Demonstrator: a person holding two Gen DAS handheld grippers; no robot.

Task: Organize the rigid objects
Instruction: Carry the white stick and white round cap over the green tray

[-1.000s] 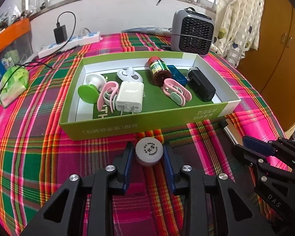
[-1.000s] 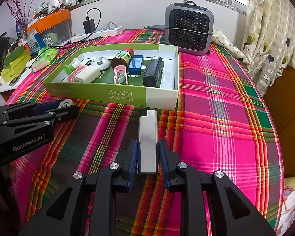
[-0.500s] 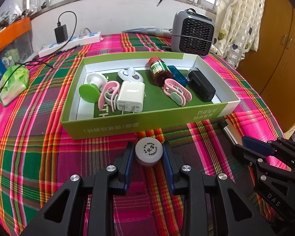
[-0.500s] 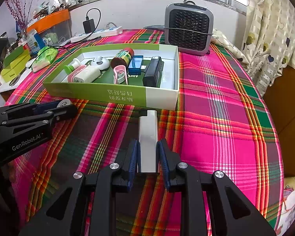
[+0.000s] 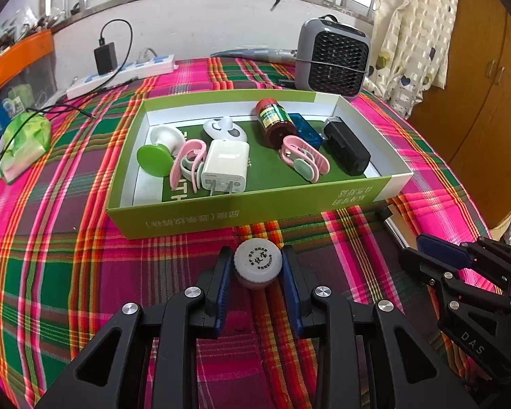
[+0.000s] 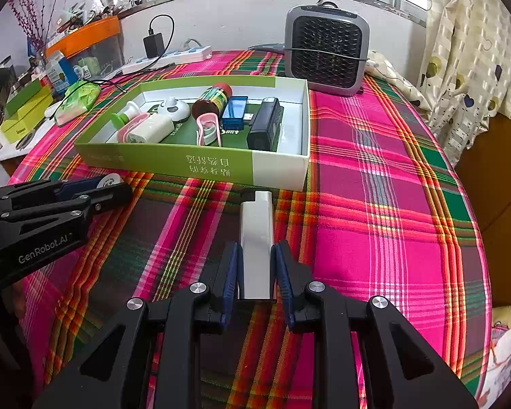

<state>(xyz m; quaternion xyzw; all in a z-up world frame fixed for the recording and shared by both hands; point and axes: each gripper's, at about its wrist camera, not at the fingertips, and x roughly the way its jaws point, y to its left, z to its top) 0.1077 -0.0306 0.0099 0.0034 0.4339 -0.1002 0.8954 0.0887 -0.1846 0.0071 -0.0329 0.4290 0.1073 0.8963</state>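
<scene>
My left gripper (image 5: 257,267) is shut on a small white-capped bottle (image 5: 258,261), held just in front of the green box (image 5: 221,213). My right gripper (image 6: 255,266) is shut on a long silver-white bar (image 6: 256,221) that points at the box's near wall (image 6: 201,165). The box holds a white charger (image 5: 225,166), two pink clips (image 5: 305,158), a brown bottle (image 5: 274,122), a blue case (image 5: 305,129), a black block (image 5: 346,148) and a green-and-white piece (image 5: 156,156). The right gripper shows in the left wrist view (image 5: 436,255). The left gripper shows in the right wrist view (image 6: 109,187).
A grey heater (image 5: 334,58) stands behind the box. A power strip with a black adapter (image 5: 119,71) and cable lies at the back left. A green packet (image 5: 24,143) lies at the left edge. The plaid tablecloth (image 6: 374,204) drops off at the right.
The left gripper with the bottle has edged slightly, the box shifting a little in its view. The right gripper and the bar have stayed put.
</scene>
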